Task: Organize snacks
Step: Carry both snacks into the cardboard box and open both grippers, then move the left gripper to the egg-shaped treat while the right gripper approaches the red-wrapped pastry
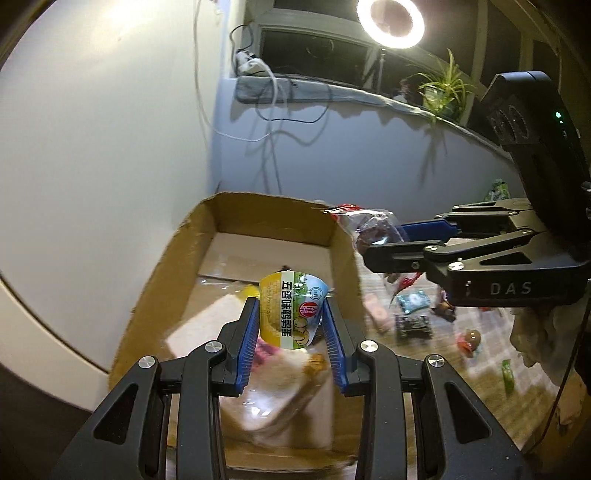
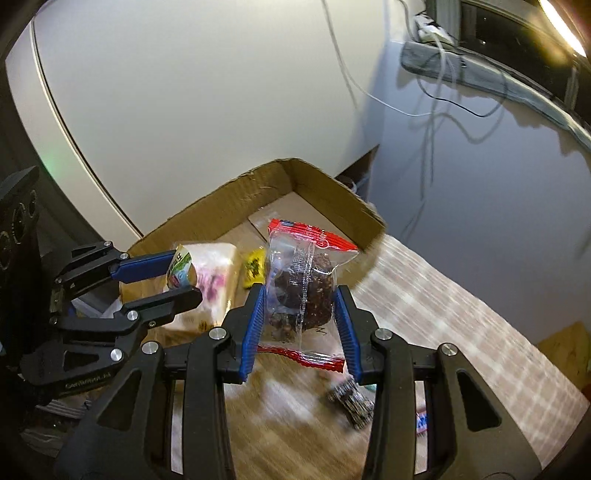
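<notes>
The left claw (image 1: 289, 325) is closed on a small yellow-and-green snack pouch (image 1: 288, 314) with printed Chinese characters, its blue pads pressing both sides. It hangs over the open cardboard box (image 1: 166, 266). Under it, inside the box, lies a pale wrapped bread pack (image 1: 291, 398), blurred and partly covered by the claw's black frame. The right wrist view shows the same pack (image 2: 218, 273) more clearly, with a pink print on it, and beside it a small yellow packet (image 2: 255, 269) that the left wrist view barely shows.

The right claw (image 2: 300, 314) grips a clear packet with red sealed ends (image 2: 303, 284) holding a dark, round, crumbly snack. It sits at the box's near corner, over the wooden surface (image 2: 443, 314). From the left wrist view this packet (image 1: 369, 229) is half hidden behind the box wall and the right claw's fingers.

On the surface to the right of the box lie scattered snacks (image 1: 413, 321): a dark patterned packet, a teal one, a pink one, a green one, all smeared by motion. Only the left wrist view shows this spread; the right wrist view catches one dark packet (image 2: 351, 402) below its claw.

Farther back, cables (image 1: 273, 110) hang down the wall from a sill, where a potted plant (image 1: 443, 88) stands below a ring light (image 1: 390, 22).
</notes>
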`<act>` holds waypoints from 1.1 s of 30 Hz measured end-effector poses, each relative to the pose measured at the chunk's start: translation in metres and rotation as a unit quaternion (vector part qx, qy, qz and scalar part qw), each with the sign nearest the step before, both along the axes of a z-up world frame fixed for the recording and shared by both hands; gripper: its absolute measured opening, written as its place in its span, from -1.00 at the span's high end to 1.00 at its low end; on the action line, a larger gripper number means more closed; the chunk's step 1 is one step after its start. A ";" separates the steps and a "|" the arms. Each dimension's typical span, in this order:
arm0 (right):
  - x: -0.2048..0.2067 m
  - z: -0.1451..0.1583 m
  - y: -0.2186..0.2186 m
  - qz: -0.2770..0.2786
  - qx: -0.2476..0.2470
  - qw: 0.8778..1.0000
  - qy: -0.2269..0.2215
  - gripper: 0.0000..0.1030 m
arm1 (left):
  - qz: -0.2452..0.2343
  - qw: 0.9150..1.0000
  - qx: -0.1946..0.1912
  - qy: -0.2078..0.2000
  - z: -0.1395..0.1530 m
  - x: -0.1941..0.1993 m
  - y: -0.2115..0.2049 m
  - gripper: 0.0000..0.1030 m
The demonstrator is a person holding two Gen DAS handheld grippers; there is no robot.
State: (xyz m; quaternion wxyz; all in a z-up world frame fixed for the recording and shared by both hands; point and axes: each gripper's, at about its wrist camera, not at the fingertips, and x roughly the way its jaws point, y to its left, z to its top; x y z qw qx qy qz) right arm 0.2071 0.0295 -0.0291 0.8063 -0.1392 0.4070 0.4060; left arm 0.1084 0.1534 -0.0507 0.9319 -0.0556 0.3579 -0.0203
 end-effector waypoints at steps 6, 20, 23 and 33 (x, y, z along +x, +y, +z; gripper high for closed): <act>0.006 -0.013 0.028 0.010 -0.015 1.000 0.003 0.23 | 0.015 1.000 -0.001 0.009 -0.007 0.002 0.014 0.36; 0.017 -0.011 0.038 -0.011 -0.018 1.000 -0.019 -0.77 | 0.041 0.999 0.013 0.026 -0.013 0.004 0.020 -0.43; 0.020 -0.011 0.034 -0.020 -0.021 0.999 -0.020 -0.80 | 0.051 0.998 0.016 0.030 -0.014 0.004 0.021 -0.54; 0.022 -0.006 0.010 -0.041 -0.056 0.997 -0.023 -0.80 | 0.053 0.998 0.021 0.022 -0.005 0.001 0.011 -0.55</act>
